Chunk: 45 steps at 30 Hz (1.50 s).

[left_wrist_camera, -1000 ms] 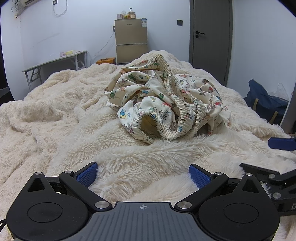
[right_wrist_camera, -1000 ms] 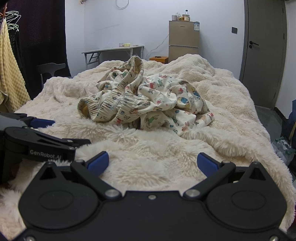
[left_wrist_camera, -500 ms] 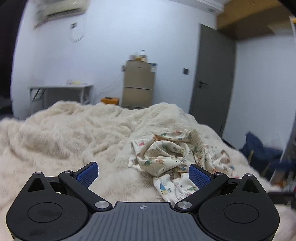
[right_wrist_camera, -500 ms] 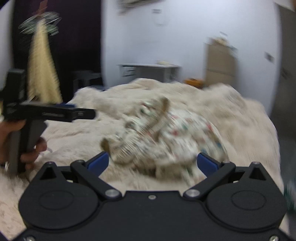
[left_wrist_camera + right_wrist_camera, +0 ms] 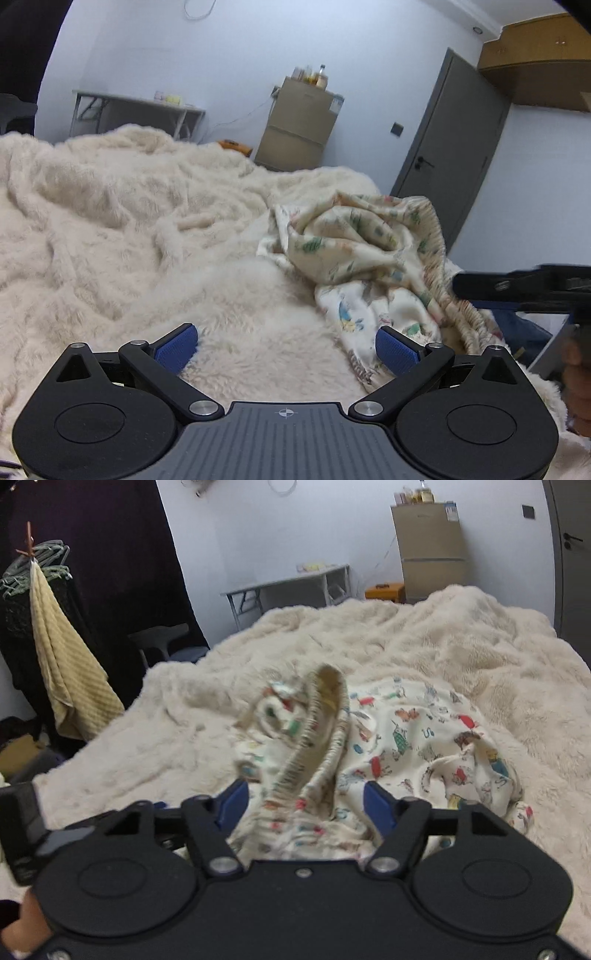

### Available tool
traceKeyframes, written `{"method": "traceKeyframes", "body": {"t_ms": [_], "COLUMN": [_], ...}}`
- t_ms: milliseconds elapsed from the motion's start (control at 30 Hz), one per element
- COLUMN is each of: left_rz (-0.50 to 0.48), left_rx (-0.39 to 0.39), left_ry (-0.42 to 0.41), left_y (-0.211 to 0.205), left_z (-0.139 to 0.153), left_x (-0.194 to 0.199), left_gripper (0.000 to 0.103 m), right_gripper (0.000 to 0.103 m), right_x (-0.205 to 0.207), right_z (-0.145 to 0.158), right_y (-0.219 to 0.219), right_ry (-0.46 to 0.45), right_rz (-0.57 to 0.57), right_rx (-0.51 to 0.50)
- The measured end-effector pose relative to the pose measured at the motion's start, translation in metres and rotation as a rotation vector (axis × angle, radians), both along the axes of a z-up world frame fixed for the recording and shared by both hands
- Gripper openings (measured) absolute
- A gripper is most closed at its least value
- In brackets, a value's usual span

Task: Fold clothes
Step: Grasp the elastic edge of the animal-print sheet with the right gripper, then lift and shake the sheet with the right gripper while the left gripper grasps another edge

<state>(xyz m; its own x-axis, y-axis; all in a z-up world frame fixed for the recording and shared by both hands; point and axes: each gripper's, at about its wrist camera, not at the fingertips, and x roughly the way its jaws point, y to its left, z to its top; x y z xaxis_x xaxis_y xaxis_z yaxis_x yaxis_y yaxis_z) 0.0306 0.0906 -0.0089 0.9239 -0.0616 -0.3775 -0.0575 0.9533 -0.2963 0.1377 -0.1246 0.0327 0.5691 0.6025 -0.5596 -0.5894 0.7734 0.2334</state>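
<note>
Right tool (image 5: 304, 805) jaws just been closing, printed garment (image 5: 406, 738) waistband between pads, grip unclear. Left tool (image 5: 286, 345) jaws wide apart over blanket (image 5: 110, 221), nothing held.

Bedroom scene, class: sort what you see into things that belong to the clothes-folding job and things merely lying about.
Part of the job:
- printed garment, crumpled on the fluffy blanket
- right hand-held gripper, jaws just been closing, waistband between them
- left hand-held gripper, open over the blanket

Just lying about:
- fridge
- folding table
- yellow towel on hangers
- grey door
</note>
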Motion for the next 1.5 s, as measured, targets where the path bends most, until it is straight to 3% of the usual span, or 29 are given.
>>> {"method": "traceKeyframes", "body": {"t_ms": [133, 233, 367, 500, 700, 867, 967, 1100, 1167, 1233, 1333, 1433, 1500], "left_rz": [-0.010, -0.008, 0.016, 0.023, 0.025, 0.021, 0.019, 0.008, 0.005, -0.001, -0.013, -0.041, -0.082], "left_rx": [0.124, 0.205, 0.261, 0.259, 0.251, 0.259, 0.268, 0.289, 0.298, 0.301, 0.308, 0.320, 0.329], "left_ry": [-0.033, -0.046, -0.043, -0.038, -0.025, -0.027, -0.025, -0.026, -0.029, -0.025, -0.018, -0.011, 0.001], "left_y": [-0.019, -0.030, -0.035, -0.034, -0.030, -0.033, -0.035, -0.039, -0.040, -0.040, -0.042, -0.045, -0.048], "left_z": [0.003, 0.003, 0.001, 0.000, -0.001, 0.000, 0.000, 0.002, 0.002, 0.002, 0.001, 0.002, 0.003], "left_x": [-0.006, -0.005, -0.002, 0.002, 0.003, 0.002, 0.003, 0.005, 0.005, 0.005, 0.006, 0.008, 0.013], "left_gripper": [0.102, 0.102, 0.103, 0.103, 0.103, 0.103, 0.103, 0.103, 0.103, 0.103, 0.103, 0.103, 0.103], "right_gripper": [0.070, 0.048, 0.017, 0.013, 0.013, 0.013, 0.018, 0.042, 0.054, 0.055, 0.058, 0.070, 0.070], "right_x": [0.013, 0.018, 0.019, 0.015, 0.006, 0.011, 0.018, 0.031, 0.028, 0.023, 0.014, 0.003, -0.004], "right_z": [-0.002, -0.012, -0.009, 0.007, 0.024, 0.011, -0.011, -0.042, -0.044, -0.039, -0.023, -0.013, -0.012], "right_y": [0.015, 0.024, -0.003, -0.047, -0.147, -0.254, -0.301, -0.318, -0.317, -0.313, -0.288, -0.257, -0.234], "right_ry": [0.015, 0.033, 0.044, 0.009, -0.052, -0.067, -0.075, 0.023, -0.004, -0.048, -0.107, -0.145, -0.155], "right_rz": [0.002, 0.005, -0.019, -0.071, -0.184, -0.430, -0.619, -0.564, -0.570, -0.591, -0.474, -0.322, -0.227], "right_rx": [-0.015, -0.042, 0.048, 0.134, 0.291, 0.395, 0.291, 0.205, 0.147, 0.085, 0.046, 0.019, -0.010]}}
